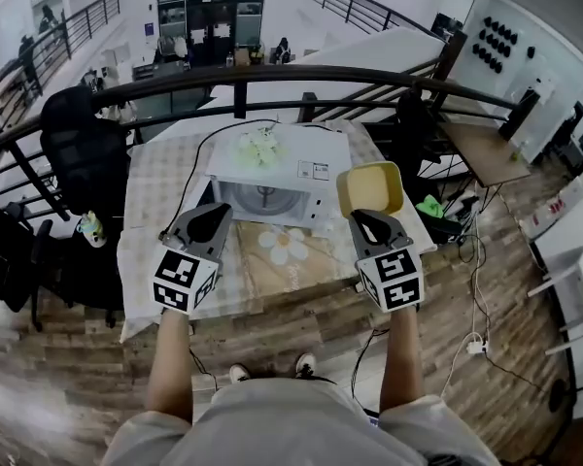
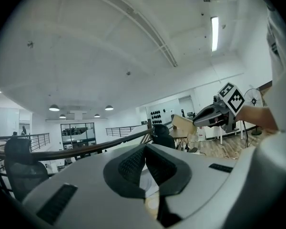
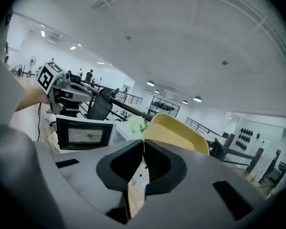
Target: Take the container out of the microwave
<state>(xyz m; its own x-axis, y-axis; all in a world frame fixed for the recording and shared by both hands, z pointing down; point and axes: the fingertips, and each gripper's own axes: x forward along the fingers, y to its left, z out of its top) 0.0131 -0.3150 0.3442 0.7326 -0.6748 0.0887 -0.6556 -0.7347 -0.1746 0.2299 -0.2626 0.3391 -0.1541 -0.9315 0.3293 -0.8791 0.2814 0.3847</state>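
A white microwave (image 1: 272, 178) stands at the back of the table (image 1: 151, 250), its dark-framed window (image 3: 83, 135) facing me. My right gripper (image 1: 361, 215) is shut on the rim of a yellow container (image 1: 370, 188), which it holds tilted in the air off the microwave's right front corner. In the right gripper view the container (image 3: 176, 132) rises just beyond the closed jaws of that gripper (image 3: 144, 144). My left gripper (image 1: 217, 209) hovers at the microwave's left front; its jaws (image 2: 145, 149) are shut with nothing in them. The left gripper view also catches the right gripper (image 2: 214, 116) and container (image 2: 183, 124).
A bunch of pale flowers (image 1: 259, 144) lies on top of the microwave. A mat with a daisy print (image 1: 287, 246) lies on the table in front of it. A black railing (image 1: 272, 76) runs behind the table, and a black chair (image 1: 83, 153) stands at the left.
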